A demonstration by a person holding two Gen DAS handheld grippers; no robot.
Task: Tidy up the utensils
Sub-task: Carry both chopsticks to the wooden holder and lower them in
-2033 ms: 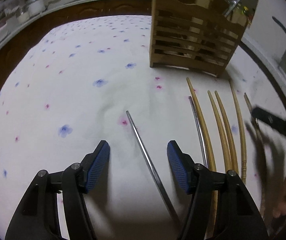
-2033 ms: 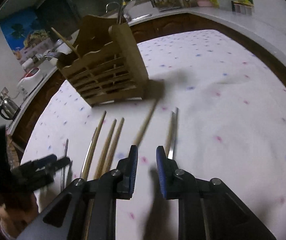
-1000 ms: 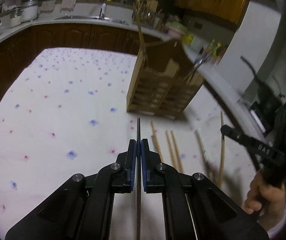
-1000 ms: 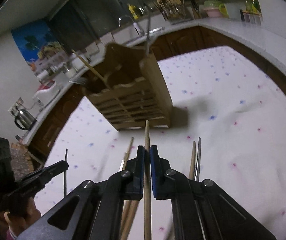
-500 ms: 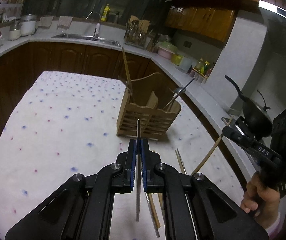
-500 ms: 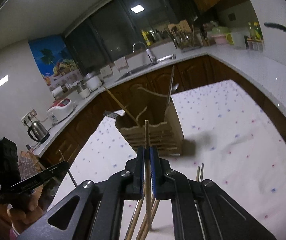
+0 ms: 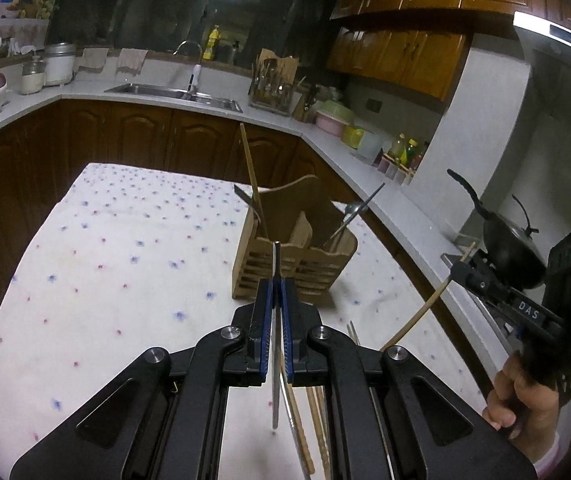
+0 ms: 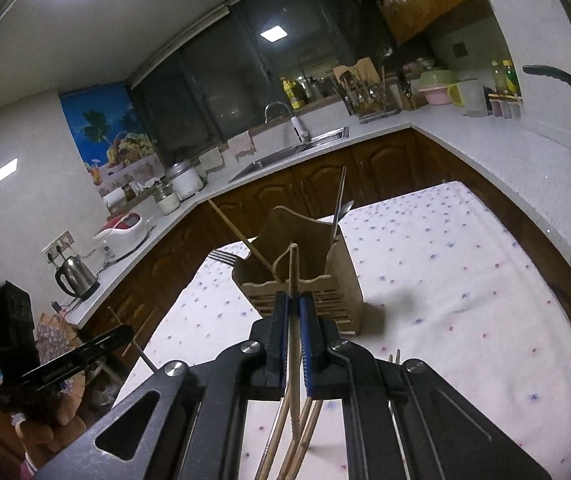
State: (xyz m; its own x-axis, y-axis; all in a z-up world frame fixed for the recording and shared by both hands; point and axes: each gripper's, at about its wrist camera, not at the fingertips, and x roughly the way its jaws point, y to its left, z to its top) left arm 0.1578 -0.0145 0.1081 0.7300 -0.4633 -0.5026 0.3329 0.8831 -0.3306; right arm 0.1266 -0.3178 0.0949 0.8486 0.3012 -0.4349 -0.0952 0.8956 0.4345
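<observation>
My left gripper (image 7: 276,288) is shut on a metal chopstick (image 7: 276,264) and holds it high above the table, pointing at the wooden utensil holder (image 7: 293,264). My right gripper (image 8: 293,300) is shut on a wooden chopstick (image 8: 293,268), also raised, facing the same holder (image 8: 305,292). The holder stands upright on the floral tablecloth (image 7: 105,260) and has a wooden chopstick (image 7: 250,176), a fork and a spoon in it. In the left wrist view the right gripper (image 7: 455,270) shows at the right with its wooden chopstick (image 7: 425,308).
Several wooden and metal chopsticks (image 7: 317,412) lie on the cloth below the grippers; they also show in the right wrist view (image 8: 305,428). Kitchen counters with a sink (image 7: 173,94), a black wok (image 7: 509,248) and a kettle (image 8: 73,276) surround the table.
Both grippers closed on chopsticks lying on the cloth, the left on a metal one and the right on a wooden one, and lifted them well above the table.
</observation>
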